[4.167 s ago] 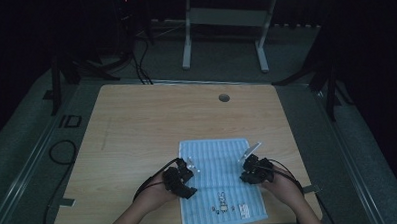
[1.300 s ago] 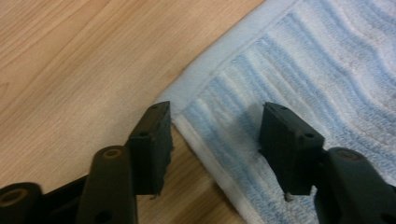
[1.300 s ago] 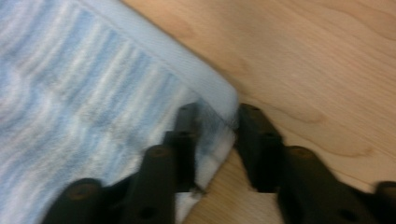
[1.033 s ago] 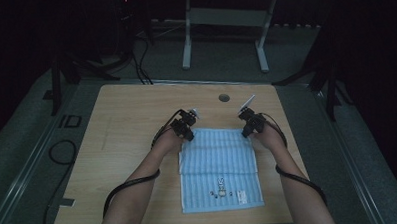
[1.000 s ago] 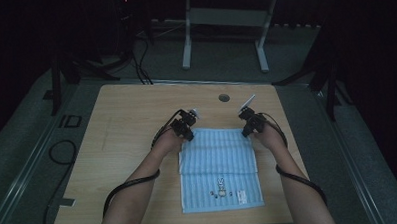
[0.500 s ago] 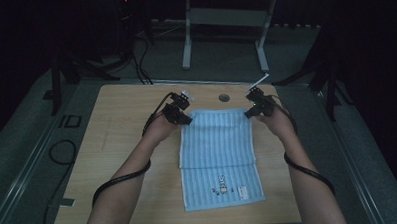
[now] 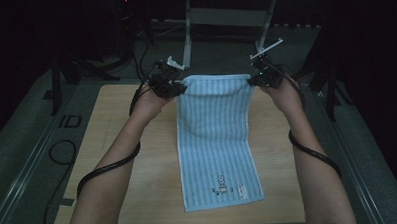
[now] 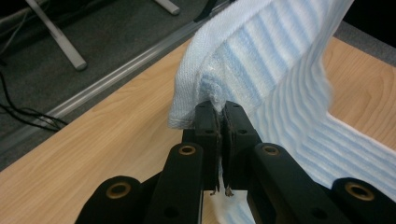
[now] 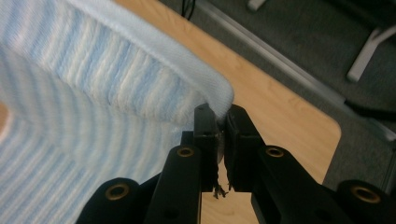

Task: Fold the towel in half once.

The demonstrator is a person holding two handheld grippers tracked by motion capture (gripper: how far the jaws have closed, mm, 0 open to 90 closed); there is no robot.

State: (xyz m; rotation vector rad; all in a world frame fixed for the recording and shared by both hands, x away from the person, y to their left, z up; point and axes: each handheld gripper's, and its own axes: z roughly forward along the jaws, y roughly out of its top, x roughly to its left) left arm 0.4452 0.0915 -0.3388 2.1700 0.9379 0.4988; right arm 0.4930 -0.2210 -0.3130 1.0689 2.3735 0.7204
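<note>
The near end of the towel [image 7: 221, 186], the one with the small dark print, lies flat on the table [image 7: 138, 159] close to the person's edge, while the rest of the blue-striped cloth rises in a slope toward the far side. There each gripper pinches a far corner: the left gripper [image 7: 171, 89] has its jaws clamped tight on the left corner, as the left gripper view shows with cloth squeezed in the narrow slit [image 8: 220, 116], and the right gripper [image 7: 258, 79] bites the right corner the same way [image 9: 219, 123]. The far hem hangs taut between them, above the table's far edge, with a slight sag in the middle. The step in hand looks like lifting the far half of the towel, most likely to fold it or spread it anew. The next move probably calls for both hands to travel together at equal height, keeping the hem stretched so the cloth does not twist, and for the near end to stay put on the wood. Against the frame a second ago, the corners are now higher and farther away, and the towel, then lying flat, is half off the table.
</note>
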